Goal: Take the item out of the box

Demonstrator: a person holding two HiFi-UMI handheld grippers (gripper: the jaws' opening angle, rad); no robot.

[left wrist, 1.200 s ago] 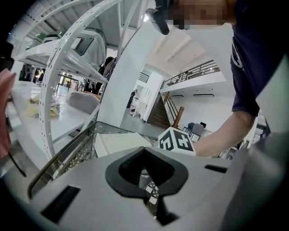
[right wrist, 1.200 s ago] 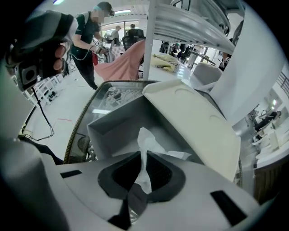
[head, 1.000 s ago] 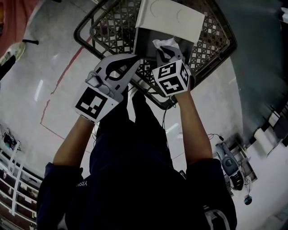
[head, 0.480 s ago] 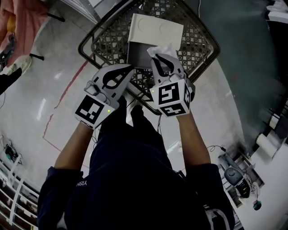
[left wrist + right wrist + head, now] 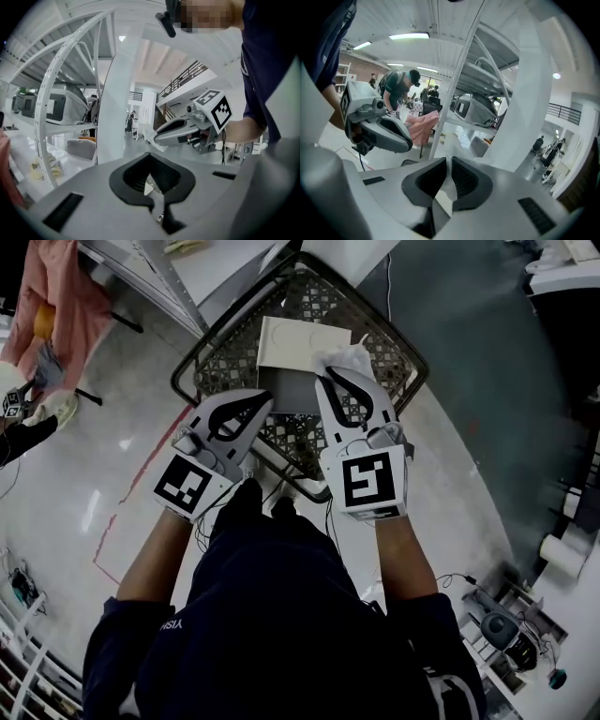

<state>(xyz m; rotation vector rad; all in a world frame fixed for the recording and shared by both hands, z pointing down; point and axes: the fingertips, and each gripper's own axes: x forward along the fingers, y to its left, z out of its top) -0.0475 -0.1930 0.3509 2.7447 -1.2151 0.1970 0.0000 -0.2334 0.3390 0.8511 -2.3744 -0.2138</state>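
Head view, left to right: left tongs (image 5: 265,399) pressed together, nothing in them, hovering at the near-left of the open white box (image 5: 302,341) inside the black wire basket (image 5: 220,357). Right tongs (image 5: 326,376) pinching a crumpled white item (image 5: 345,356) at the box's right corner, beside the flipped-open lid. Confirmed in right gripper view: thin white fold of the item (image 5: 446,185) nipped between the pads. Can't tell whether fully clear of the box yet. Step in hand, by judgement: the lift-out. Hold the pinch firm, draw straight up and then toward the body, slowly; soft wrap, shallow bite, so likely to slip or tear under a jerk. Watch for snagging on the lid edge or the basket mesh. Bring the left tongs onto the box to steady it against riding up. Around: person in pink (image 5: 56,296) and red floor line (image 5: 141,437) far left, white shelf (image 5: 211,263) beyond the basket, cables (image 5: 330,507) beneath it, floor gear (image 5: 506,624) at right, all well apart. In the way: only lid and basket rim.
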